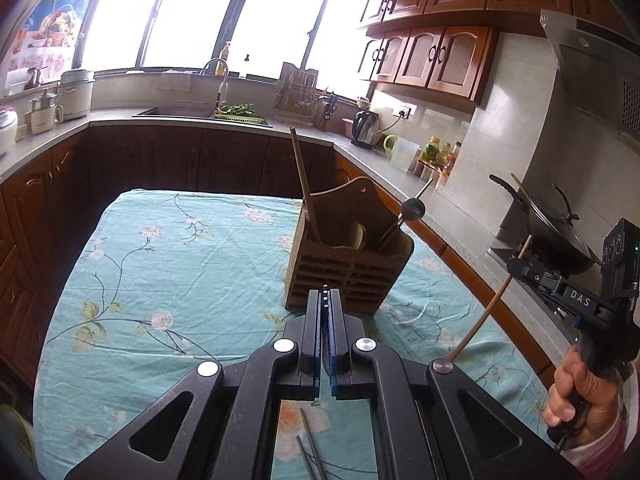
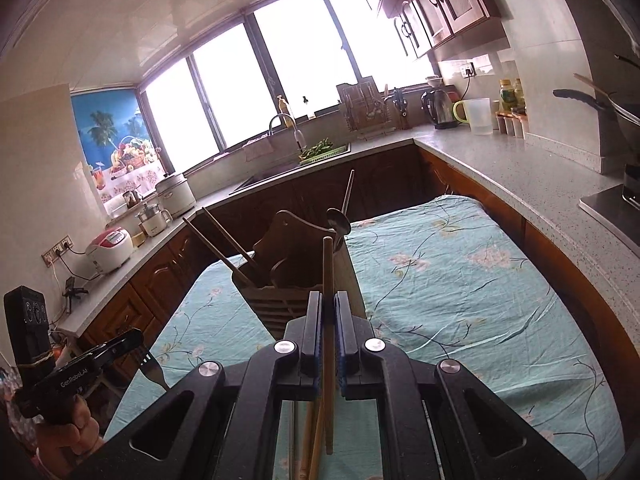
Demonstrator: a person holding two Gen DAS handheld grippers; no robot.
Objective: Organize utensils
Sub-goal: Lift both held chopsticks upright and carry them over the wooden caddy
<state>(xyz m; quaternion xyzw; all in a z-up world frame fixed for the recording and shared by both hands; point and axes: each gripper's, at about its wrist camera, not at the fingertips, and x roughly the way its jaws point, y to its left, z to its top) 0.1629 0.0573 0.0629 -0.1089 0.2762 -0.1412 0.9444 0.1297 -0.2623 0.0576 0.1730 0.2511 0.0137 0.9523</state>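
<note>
A wooden utensil holder point(image 1: 348, 256) stands on the table with the teal floral cloth point(image 1: 180, 264). It holds wooden chopsticks point(image 1: 304, 184), a wooden spoon and a metal ladle point(image 1: 412, 210). It also shows in the right wrist view point(image 2: 296, 276). My left gripper point(image 1: 326, 296) is shut just before the holder; the right wrist view shows a metal fork point(image 2: 154, 368) hanging from it point(image 2: 132, 340). My right gripper point(image 2: 328, 300) is shut on a wooden chopstick point(image 2: 328, 276), held above the table at the right point(image 1: 520, 270).
More chopsticks lie on the cloth under my grippers point(image 1: 308, 448) point(image 2: 308, 440). A counter point(image 2: 500, 168) wraps round the table, with a sink point(image 1: 180, 112), kettle point(image 1: 366, 128), rice cookers point(image 2: 110, 250) and a wok on the stove point(image 1: 556, 236).
</note>
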